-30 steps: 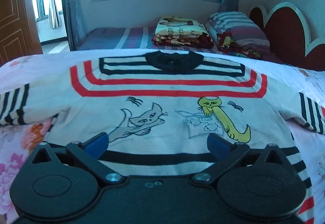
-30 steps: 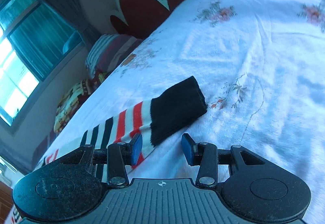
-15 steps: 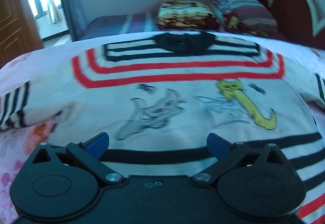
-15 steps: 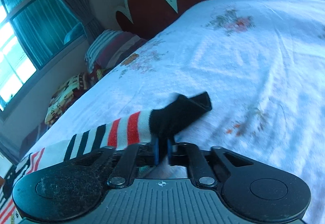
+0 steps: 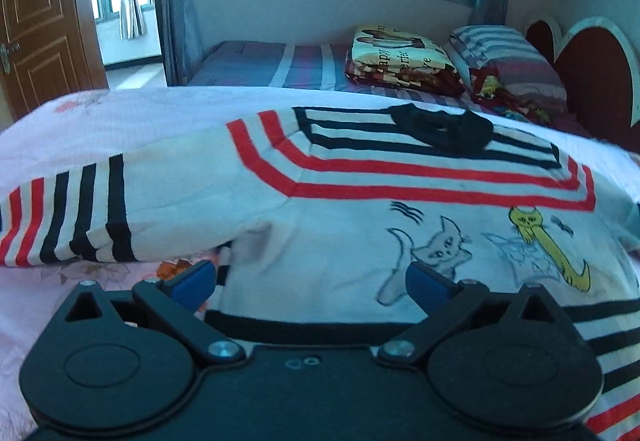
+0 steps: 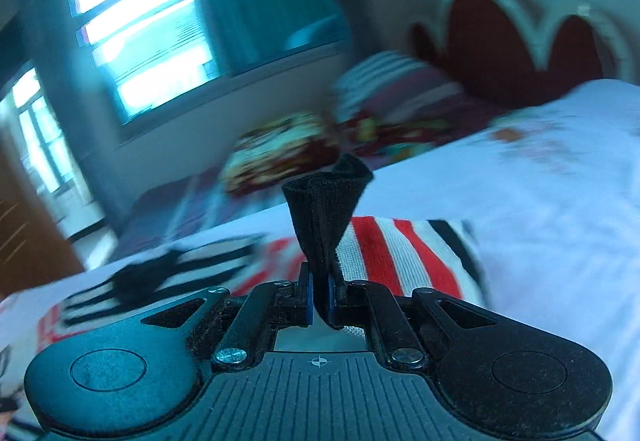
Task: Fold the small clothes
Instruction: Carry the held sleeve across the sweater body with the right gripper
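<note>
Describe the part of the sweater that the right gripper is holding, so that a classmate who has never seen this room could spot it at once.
On the white floral bedspread lies a striped sweater with cartoon cats. Follow the sleeve with red stripes to its end: the black ribbed cuff, pinched in the shut right gripper. It alone is plain black and stands up off the bed.

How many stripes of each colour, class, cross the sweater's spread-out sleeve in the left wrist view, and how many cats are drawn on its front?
Red stripes on the sleeve of the sweater: 2
Black stripes on the sleeve: 3
Cats drawn on the front: 2, one grey and one yellow
Total: 7
</note>
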